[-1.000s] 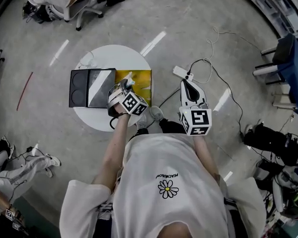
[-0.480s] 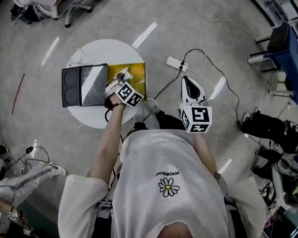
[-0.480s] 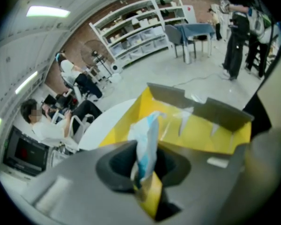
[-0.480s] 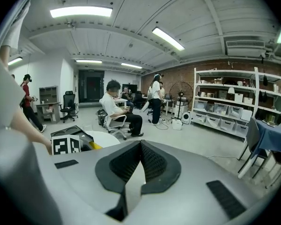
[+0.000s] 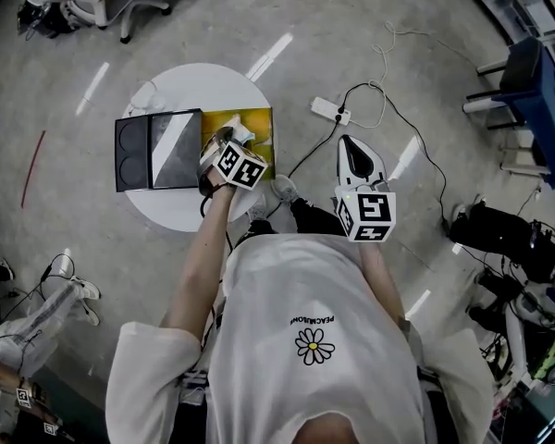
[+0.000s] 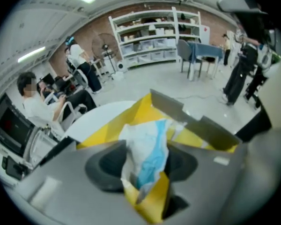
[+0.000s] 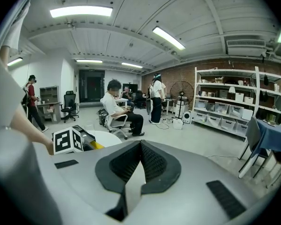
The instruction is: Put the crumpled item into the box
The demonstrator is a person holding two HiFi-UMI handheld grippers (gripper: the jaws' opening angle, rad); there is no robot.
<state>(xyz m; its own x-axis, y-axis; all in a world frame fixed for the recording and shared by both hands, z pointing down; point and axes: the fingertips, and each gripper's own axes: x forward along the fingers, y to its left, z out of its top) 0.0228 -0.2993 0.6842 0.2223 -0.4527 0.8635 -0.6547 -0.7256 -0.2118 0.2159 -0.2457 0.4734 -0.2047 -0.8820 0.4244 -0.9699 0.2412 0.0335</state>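
Note:
The crumpled white and blue item (image 6: 147, 149) sits between the jaws of my left gripper (image 6: 145, 170), which are opening; they no longer squeeze it. It hangs over the open yellow box (image 6: 126, 121), whose grey flap (image 6: 196, 121) stands to the right. In the head view the left gripper (image 5: 229, 143) is above the yellow box (image 5: 261, 123) on the round white table (image 5: 180, 206), with the item (image 5: 241, 134) at its tip. My right gripper (image 5: 351, 148) is held off the table to the right, shut and empty, its jaws (image 7: 140, 146) meeting at the tip.
A black two-part tray (image 5: 157, 148) lies on the table left of the box. A white power strip (image 5: 329, 111) and cables lie on the floor beyond the right gripper. People sit and stand at desks and shelves around the room.
The left gripper has moved forward over the yellow box with the item. The right gripper has barely shifted.

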